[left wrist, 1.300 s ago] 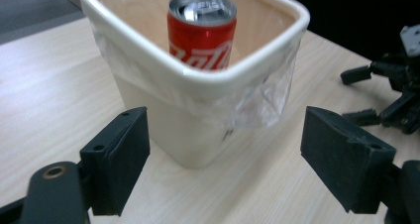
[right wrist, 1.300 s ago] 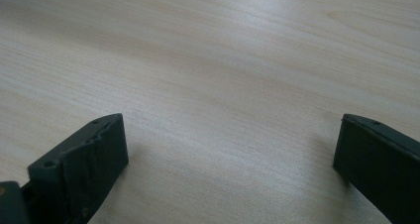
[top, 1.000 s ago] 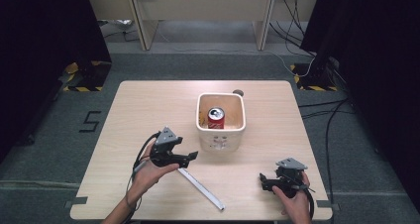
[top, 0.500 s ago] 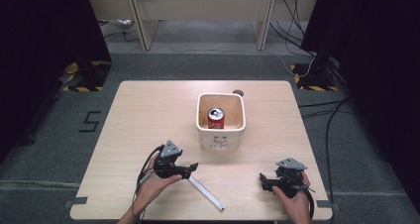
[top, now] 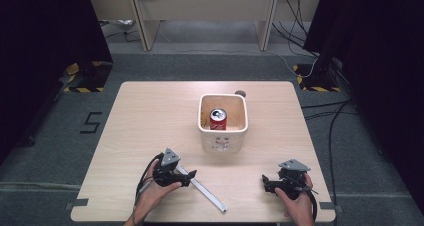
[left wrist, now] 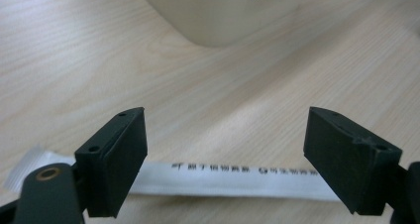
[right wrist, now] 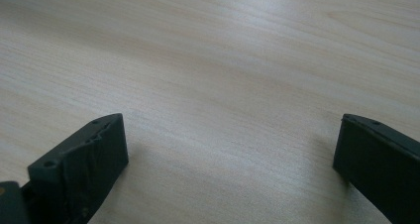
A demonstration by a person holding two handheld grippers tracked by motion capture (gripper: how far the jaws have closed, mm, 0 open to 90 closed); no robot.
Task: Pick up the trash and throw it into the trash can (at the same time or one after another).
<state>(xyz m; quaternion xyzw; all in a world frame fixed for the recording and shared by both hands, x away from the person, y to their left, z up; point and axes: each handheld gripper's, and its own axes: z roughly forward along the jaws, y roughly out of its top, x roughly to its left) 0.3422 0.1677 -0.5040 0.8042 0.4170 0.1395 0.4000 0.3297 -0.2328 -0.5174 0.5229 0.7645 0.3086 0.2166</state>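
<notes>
A long white packet (top: 206, 191) with small dark print lies flat on the wooden table (top: 150, 116) near the front edge. My left gripper (top: 186, 178) hovers low over its near end, open, and the packet (left wrist: 233, 177) runs across between and behind the two jaws. A cream square bin (top: 223, 131) stands mid-table with a red drink can (top: 217, 119) upright inside. At the front right my right gripper (top: 266, 182) rests low over bare wood, open, nothing between its jaws (right wrist: 228, 159).
A small dark round object (top: 240, 93) sits on the table just behind the bin. The bin's lower wall (left wrist: 218, 11) rises close ahead of the left gripper. Cables trail on the floor at the right, and a desk stands beyond the table.
My left gripper has moved toward the table's front edge and come down over the white packet's near end. The right gripper has stayed where it was.
</notes>
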